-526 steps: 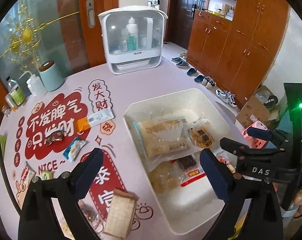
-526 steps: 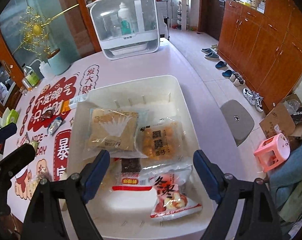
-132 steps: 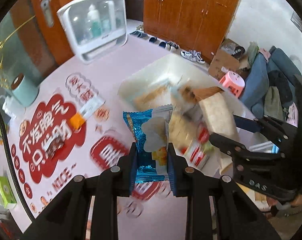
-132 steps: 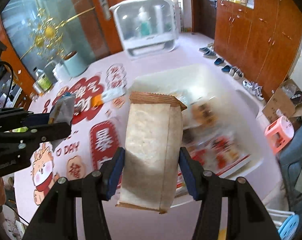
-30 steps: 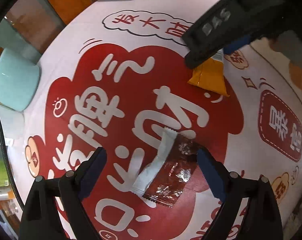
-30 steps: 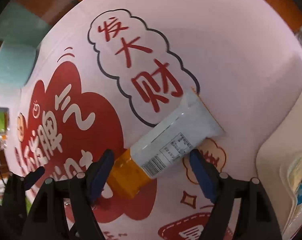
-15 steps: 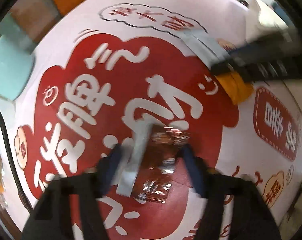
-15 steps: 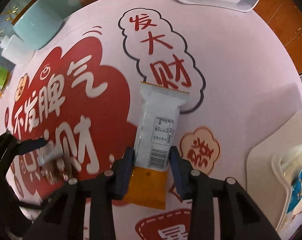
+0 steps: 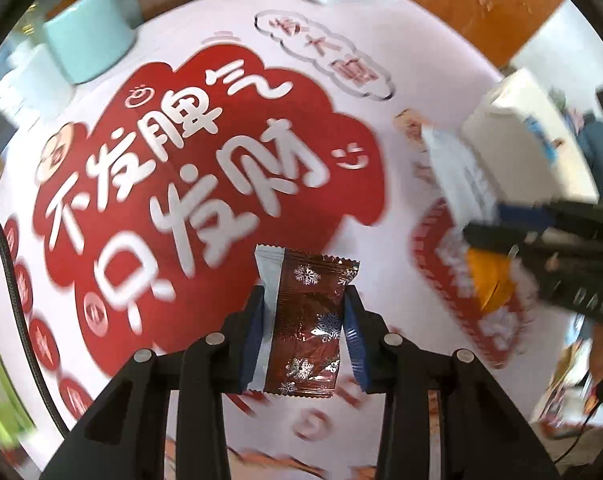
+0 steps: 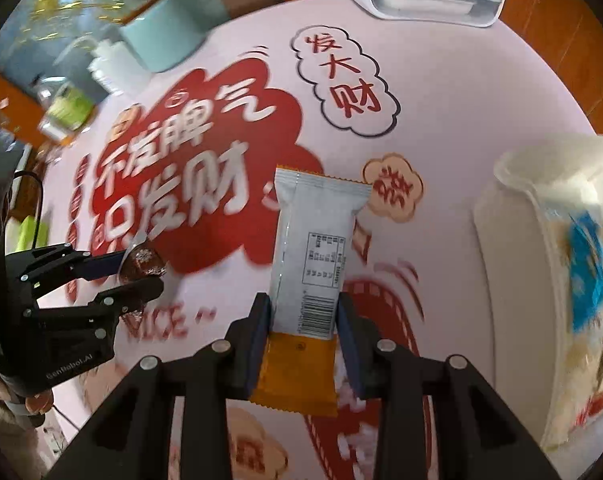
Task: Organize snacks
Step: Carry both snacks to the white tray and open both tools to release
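The left gripper is closed on a brown candy wrapper, its long axis along the fingers, toward 12 o'clock. The right gripper pinches a white and orange snack bar in the same way, the orange end nearest the camera. Both packets seem lifted off the printed tablecloth. The white bin lies at 3 o'clock from the right gripper, so I judge the right hand nearer to it; the left must travel further across.
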`<control>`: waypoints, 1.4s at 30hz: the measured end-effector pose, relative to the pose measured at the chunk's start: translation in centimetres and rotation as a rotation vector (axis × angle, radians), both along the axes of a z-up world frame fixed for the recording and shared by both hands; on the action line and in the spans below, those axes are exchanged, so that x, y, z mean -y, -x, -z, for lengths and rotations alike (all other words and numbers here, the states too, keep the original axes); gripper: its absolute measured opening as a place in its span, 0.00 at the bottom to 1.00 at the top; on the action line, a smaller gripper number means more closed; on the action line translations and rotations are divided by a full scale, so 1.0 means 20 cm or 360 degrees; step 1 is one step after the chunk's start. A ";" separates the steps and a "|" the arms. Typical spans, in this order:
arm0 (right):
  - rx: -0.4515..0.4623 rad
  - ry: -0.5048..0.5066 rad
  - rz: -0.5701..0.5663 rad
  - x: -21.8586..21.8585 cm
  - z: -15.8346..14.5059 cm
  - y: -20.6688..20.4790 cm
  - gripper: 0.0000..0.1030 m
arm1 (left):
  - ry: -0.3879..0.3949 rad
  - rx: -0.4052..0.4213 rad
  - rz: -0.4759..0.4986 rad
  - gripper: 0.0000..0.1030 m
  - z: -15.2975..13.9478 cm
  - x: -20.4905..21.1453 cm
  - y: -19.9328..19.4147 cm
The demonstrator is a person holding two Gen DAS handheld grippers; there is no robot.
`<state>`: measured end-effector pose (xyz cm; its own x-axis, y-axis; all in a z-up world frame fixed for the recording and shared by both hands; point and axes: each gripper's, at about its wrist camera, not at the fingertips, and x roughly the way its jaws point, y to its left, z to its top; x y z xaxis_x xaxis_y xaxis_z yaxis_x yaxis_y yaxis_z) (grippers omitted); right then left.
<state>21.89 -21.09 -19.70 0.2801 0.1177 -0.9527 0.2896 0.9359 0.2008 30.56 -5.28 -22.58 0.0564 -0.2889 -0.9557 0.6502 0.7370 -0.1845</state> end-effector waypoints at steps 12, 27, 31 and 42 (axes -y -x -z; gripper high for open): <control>0.0227 0.0038 -0.0107 0.27 -0.37 0.46 0.33 | 0.0332 0.0250 -0.0240 0.35 -0.71 0.38 0.52; 0.0397 0.0117 -0.0023 1.14 -0.60 0.85 0.34 | 0.0326 0.0287 -0.0321 0.35 -0.87 1.54 0.69; 0.0379 0.0068 -0.0034 1.21 -0.56 0.84 0.34 | 0.0247 0.0311 -0.0306 0.36 -0.85 1.74 0.65; 0.0211 -0.0143 -0.0037 1.26 -0.35 0.78 0.47 | 0.0258 0.0310 -0.0402 0.92 -0.79 1.74 0.59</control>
<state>6.20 -46.24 -12.73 0.3991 0.2085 -0.8929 0.2335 0.9186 0.3189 18.79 -40.10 -6.81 0.3223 -0.3895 -0.8628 0.4855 0.8505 -0.2025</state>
